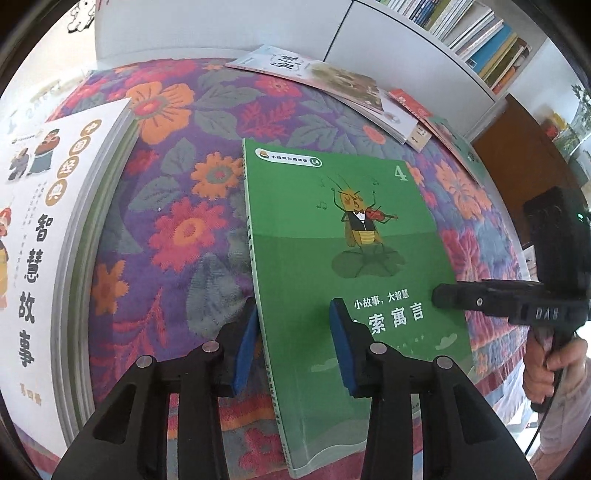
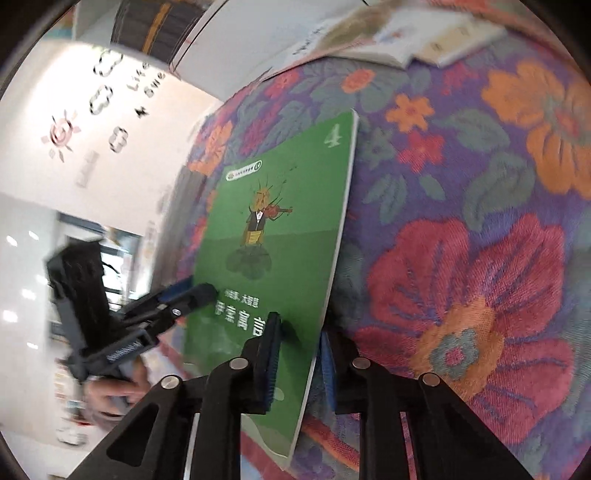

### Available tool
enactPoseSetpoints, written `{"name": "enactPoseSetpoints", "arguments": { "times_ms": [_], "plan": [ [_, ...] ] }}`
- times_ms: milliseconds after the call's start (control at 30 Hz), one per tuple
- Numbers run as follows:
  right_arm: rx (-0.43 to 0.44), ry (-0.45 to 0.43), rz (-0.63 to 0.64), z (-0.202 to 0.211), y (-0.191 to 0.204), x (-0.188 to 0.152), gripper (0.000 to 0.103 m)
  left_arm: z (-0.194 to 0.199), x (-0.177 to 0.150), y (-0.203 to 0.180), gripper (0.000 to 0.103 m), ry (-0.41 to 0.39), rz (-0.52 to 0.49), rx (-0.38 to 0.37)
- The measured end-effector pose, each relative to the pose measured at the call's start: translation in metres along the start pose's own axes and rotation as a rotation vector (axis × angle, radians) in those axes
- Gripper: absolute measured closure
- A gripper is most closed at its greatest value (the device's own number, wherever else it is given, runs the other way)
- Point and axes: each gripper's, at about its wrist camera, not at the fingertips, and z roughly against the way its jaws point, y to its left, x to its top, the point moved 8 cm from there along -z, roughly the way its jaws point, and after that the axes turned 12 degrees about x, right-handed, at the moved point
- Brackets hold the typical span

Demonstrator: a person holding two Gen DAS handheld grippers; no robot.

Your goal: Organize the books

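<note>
1. Green picture book (image 1: pixel 343 236) with a violin-playing cricket on the cover lay on the floral-cloth surface (image 1: pixel 177 229).
2. Left gripper (image 1: pixel 295 343) fingers straddled its spine edge, not visibly clamped.
3. Right gripper (image 2: pixel 299 363) fingers pinched its opposite edge.
4. White storybook (image 1: pixel 44 236) lay to the left; a book pile (image 1: pixel 332 85) lay beyond, below a bookshelf (image 1: pixel 476 40).

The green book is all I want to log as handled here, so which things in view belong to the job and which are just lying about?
In the job:
- green book
- left claw at its spine edge
- right claw at its open edge

Lying about:
- white book
- pile of books at the far edge
- shelved books
- floral cloth
</note>
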Motion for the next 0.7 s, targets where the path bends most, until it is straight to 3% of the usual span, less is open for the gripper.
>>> {"name": "enactPoseSetpoints", "arguments": {
  "times_ms": [133, 700],
  "plan": [
    [-0.092, 0.005, 0.069, 0.0, 0.01, -0.001, 0.082, 0.002, -0.001, 0.0, 0.068, 0.007, -0.004, 0.018],
    [-0.146, -0.011, 0.184, -0.007, 0.054, -0.003, 0.086, 0.037, -0.003, 0.008, 0.069, -0.012, -0.011, 0.011]
  ]
}}
